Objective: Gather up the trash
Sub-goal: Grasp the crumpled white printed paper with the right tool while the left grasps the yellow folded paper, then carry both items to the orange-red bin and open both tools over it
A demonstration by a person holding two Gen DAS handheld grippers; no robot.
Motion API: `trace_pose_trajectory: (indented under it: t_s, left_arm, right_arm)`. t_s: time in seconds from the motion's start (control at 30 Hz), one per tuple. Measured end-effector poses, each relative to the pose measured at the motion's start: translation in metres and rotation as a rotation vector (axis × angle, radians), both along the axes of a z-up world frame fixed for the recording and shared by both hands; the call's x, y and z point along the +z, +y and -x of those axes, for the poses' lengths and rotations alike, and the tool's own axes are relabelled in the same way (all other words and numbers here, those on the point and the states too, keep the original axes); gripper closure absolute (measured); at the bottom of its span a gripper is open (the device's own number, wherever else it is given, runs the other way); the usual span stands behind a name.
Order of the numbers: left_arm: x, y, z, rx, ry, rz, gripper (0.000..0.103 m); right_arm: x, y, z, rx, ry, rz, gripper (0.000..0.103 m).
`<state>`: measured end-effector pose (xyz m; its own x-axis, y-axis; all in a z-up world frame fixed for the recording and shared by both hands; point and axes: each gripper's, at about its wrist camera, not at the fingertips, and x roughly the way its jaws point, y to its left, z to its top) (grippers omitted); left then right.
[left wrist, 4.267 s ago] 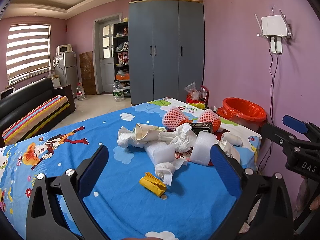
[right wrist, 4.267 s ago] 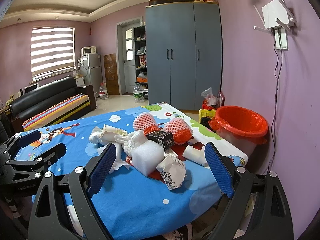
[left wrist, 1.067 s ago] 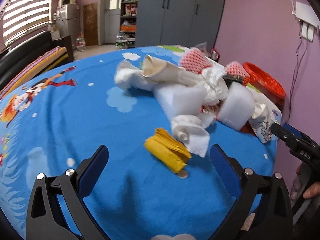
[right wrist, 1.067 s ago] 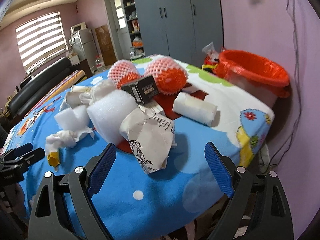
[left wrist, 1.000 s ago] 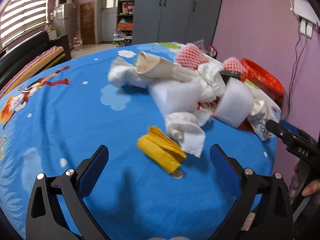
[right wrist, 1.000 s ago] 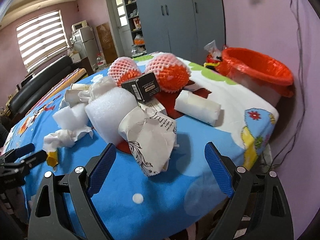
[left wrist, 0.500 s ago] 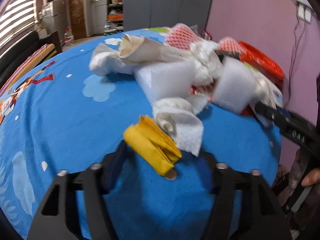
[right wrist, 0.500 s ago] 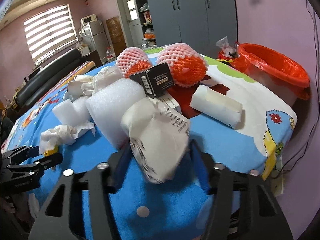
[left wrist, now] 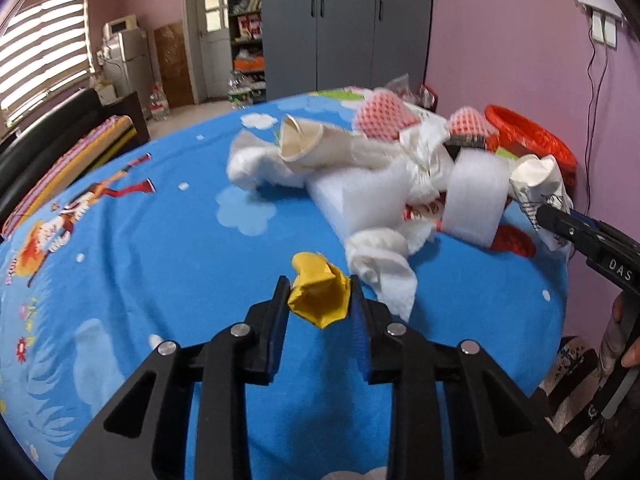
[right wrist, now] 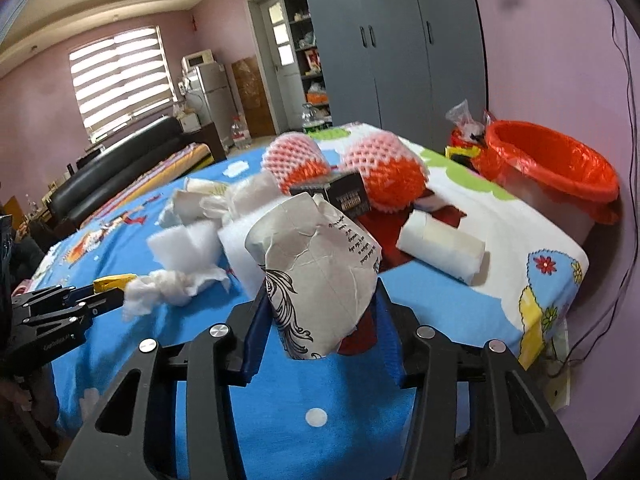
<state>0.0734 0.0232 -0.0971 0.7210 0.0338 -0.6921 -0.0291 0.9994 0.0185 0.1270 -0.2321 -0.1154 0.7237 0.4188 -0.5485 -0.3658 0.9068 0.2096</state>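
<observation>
**Both grippers closed on trash**

The crumpled yellow paper wrapper (left wrist: 318,296) sat pinched between the blue pads of the left gripper (left wrist: 319,294), just above the blue cartoon-print tablecloth (left wrist: 160,240); half a second earlier those jaws had only been narrowing around it. The crushed white paper cup with black print (right wrist: 320,276) was clamped in the right gripper (right wrist: 320,312), whose jaws a second before had stood wide apart. The white foam blocks (left wrist: 474,200) and twisted white tissue (left wrist: 380,258) lay unmoved beside them, the orange-lined trash bin (right wrist: 560,160) beyond the table edge.
</observation>
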Motion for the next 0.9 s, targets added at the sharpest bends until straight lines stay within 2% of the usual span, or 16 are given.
trace_pose_trajectory:
  t_s: [0.37, 0.9]
  left_arm:
    - [0.034, -0.031, -0.008, -0.072, -0.086, -0.004, 0.075]
    - [0.055, -0.117, -0.087, -0.24, -0.14, 0.057, 0.075]
  right_arm:
    - [0.016, -0.024, 0.002, -0.049, -0.044, -0.054, 0.057]
    - [0.035, -0.09, -0.026, -0.2, -0.096, -0.048, 0.057]
